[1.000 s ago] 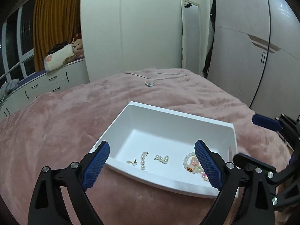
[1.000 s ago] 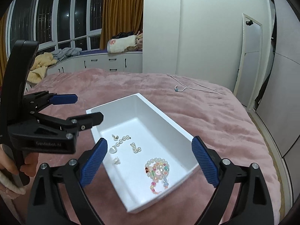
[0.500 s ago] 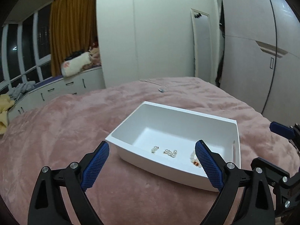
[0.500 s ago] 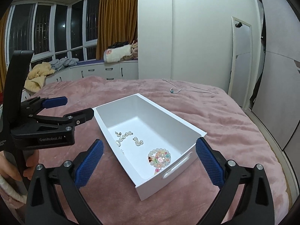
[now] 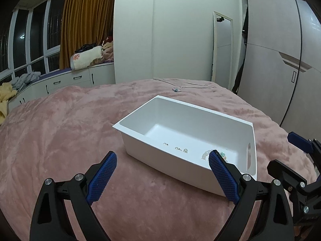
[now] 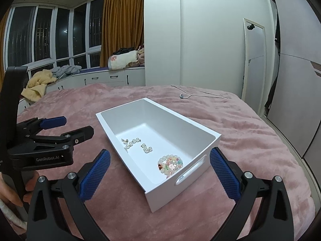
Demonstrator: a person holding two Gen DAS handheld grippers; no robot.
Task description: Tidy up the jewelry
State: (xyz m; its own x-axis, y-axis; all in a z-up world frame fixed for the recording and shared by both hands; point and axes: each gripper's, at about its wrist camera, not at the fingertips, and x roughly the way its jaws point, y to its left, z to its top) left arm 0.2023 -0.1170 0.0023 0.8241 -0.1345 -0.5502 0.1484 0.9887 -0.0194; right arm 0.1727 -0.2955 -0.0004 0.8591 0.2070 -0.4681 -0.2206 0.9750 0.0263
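A white box [image 5: 138, 140] [image 6: 208, 140] sits on the pink blanket. Inside lie pearl earrings [image 6: 132, 141] [image 5: 181, 149] and a colourful bead bracelet [image 6: 170, 164] [image 5: 206, 154]. A thin necklace with a blue pendant [image 5: 176, 89] [image 6: 181, 96] lies on the blanket beyond the box. My left gripper [image 5: 161, 177] is open and empty, in front of the box's long side. My right gripper [image 6: 159, 174] is open and empty, in front of the box's handle end. The left gripper also shows at the left of the right wrist view [image 6: 66, 126].
The pink blanket [image 5: 60, 132] covers the bed. White drawers [image 6: 104, 79] with piled clothes run under the windows at the back left. A mirror [image 5: 221, 50] and wardrobe doors [image 5: 270, 76] stand at the right.
Both grippers have pulled back and away from the box, which now looks smaller and farther. Both stay open and empty. The jewelry in the box has not moved.
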